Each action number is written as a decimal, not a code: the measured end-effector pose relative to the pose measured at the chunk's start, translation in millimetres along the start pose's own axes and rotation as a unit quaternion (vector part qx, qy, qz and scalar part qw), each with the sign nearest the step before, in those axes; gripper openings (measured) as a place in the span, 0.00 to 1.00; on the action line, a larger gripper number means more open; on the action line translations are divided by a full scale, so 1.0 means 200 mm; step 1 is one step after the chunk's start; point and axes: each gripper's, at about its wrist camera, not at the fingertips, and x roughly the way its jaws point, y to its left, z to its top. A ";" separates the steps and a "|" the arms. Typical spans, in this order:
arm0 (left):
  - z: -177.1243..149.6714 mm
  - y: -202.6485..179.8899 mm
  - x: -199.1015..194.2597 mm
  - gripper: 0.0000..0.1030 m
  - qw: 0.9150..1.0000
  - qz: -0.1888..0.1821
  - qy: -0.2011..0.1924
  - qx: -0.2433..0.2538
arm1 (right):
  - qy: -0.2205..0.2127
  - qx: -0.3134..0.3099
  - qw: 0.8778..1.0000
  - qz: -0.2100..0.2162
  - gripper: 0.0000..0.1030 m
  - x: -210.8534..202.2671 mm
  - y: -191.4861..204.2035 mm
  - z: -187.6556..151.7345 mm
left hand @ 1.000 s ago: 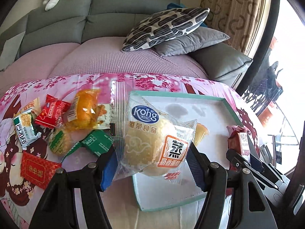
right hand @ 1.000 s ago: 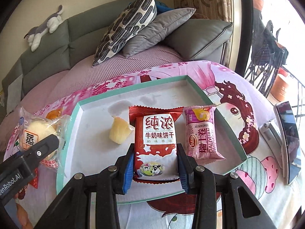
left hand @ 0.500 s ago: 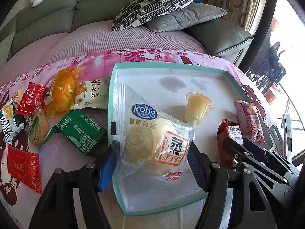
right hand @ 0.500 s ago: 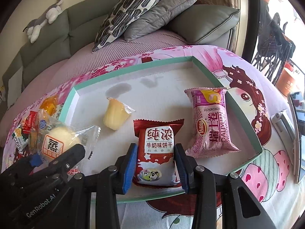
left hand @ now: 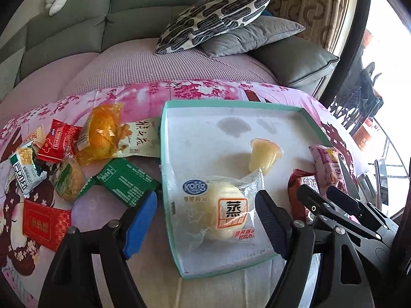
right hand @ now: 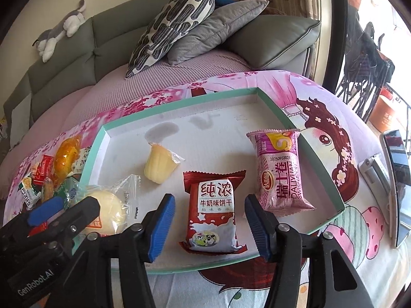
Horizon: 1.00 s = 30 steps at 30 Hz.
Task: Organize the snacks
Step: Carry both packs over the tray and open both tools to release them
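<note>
The bun packet [left hand: 221, 210] is left lying in the tray [left hand: 231, 104] between the just-opened left gripper [left hand: 205, 218] jaws. The biscuit packet [right hand: 213, 210] is released likewise by the right gripper [right hand: 209, 224], jaws apart.

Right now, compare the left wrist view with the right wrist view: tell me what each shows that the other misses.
Left only: the red flat packet and the green packet beside the tray.
Right only: the phone on the cloth, and the whole pink roll.
Both: the tray, jelly cup, bun, red biscuit pack, and both grippers, left and right, open around their snacks.
</note>
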 end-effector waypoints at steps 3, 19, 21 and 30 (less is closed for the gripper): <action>0.00 0.07 -0.04 0.77 1.000 0.009 -0.005 -0.020 | 0.000 -0.008 1.000 0.005 0.78 0.00 0.01 0.00; -0.06 0.39 -0.09 0.96 0.991 0.097 -0.032 -0.089 | -0.014 -0.036 0.999 0.003 1.00 0.00 0.08 -0.03; -0.07 0.40 -0.09 0.98 0.990 0.100 -0.034 -0.088 | -0.014 -0.040 0.999 0.001 1.00 0.00 0.09 -0.03; -0.04 0.40 -0.08 0.98 0.991 0.112 -0.041 -0.067 | -0.030 -0.051 0.998 -0.009 1.00 -0.03 0.12 -0.05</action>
